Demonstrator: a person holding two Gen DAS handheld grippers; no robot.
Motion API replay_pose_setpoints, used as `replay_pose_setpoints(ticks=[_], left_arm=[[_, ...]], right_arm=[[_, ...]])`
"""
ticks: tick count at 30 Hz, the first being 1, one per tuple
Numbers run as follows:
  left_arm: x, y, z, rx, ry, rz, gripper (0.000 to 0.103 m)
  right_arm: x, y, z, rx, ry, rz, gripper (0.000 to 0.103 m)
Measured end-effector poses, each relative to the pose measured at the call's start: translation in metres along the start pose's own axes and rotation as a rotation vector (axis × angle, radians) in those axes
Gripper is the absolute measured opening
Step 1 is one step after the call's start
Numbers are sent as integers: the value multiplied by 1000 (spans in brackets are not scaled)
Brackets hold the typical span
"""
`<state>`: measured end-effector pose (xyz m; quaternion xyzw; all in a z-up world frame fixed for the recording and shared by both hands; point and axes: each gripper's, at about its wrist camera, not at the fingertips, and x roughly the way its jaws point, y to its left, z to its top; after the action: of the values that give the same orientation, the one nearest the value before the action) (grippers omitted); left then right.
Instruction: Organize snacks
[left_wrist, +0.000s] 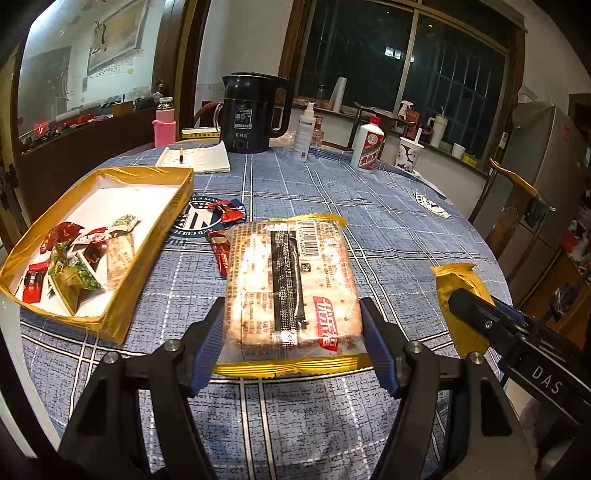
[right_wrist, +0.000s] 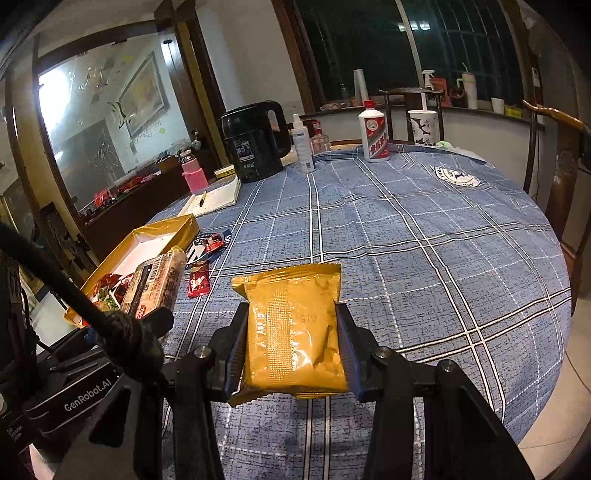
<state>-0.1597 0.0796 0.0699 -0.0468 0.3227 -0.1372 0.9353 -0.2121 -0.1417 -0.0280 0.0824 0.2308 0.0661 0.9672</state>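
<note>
Gripping a clear cracker pack (left_wrist: 291, 284) in the left gripper (left_wrist: 293, 332), right gripper (right_wrist: 291, 350) clamped on a gold packet (right_wrist: 293, 332), gold tray (left_wrist: 159, 225) of sweets at left, blue checked tablecloth (left_wrist: 388, 236) below.

- Our left hand-held gripper (left_wrist: 293, 334) has matte black plastic arms that widen toward the camera, and its two fingers carry ribbed blue pads (left_wrist: 207, 343).
- Round silver screws sit on each of its arm joints.
- Our right hand-held gripper (right_wrist: 291, 350) is built the same: black arms, blue ribbed pads (right_wrist: 236, 354), silver screw heads.
- In the left wrist view its black body bears white letters "DAS".
- In the right wrist view the left body reads "GenRobot.AI" in white.
- A thick black braided cable (right_wrist: 66, 284), knotted, crosses that view.
</note>
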Motion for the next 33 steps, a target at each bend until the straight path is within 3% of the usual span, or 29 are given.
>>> replay_pose_setpoints(ticks=[18,33], left_arm=[[-6,24,-6,-58,-10,2,70],[-15,69,-14,-147,-18,31,70]], right_arm=[[3,27,-5,-57,17,-6,44],[15,76,-11,-162,36,33,44]])
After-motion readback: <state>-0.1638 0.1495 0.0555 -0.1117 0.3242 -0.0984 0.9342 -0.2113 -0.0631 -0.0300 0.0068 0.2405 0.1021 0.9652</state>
